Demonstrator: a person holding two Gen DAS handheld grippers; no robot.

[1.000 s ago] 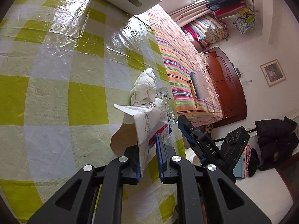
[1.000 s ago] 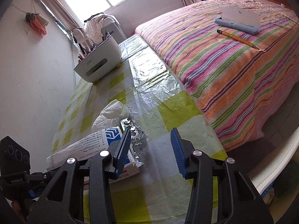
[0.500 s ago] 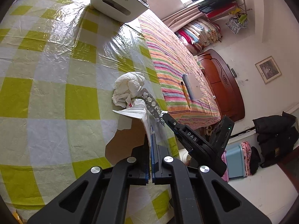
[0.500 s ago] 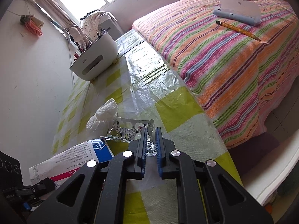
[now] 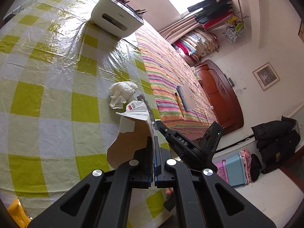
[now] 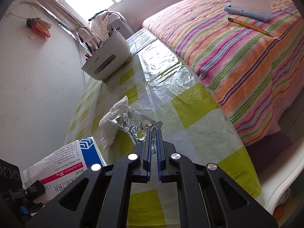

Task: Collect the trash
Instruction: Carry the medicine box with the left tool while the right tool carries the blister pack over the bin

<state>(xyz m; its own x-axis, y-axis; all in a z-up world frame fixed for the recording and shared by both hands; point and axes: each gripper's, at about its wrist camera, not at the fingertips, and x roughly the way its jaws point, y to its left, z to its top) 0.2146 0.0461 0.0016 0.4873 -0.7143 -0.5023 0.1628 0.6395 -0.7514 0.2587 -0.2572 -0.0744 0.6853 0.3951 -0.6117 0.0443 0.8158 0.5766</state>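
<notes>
A flattened medicine box (image 5: 133,131), white with a brown inside, is pinched in my shut left gripper (image 5: 153,142) and held off the checked tablecloth; the same medicine box (image 6: 62,163) shows at the lower left of the right wrist view. My right gripper (image 6: 154,133) is shut on a silver foil blister pack (image 6: 131,123), lifted slightly above the cloth. A crumpled white tissue (image 5: 122,93) lies on the table just beyond both; the tissue (image 6: 112,125) sits behind the foil in the right wrist view. The right gripper (image 5: 157,127) shows beside the box.
A white desk organiser (image 5: 115,20) with pens stands at the table's far end, also seen as the organiser (image 6: 108,58). A striped bed (image 6: 237,47) borders the table, carrying a grey case (image 6: 248,5) and a pencil (image 6: 250,26). Storage bins (image 5: 235,167) sit on the floor.
Both grippers closed: the left on the medicine box and lifted it, the right on the foil blister pack, which now hangs off the cloth. The tissue stayed put.
</notes>
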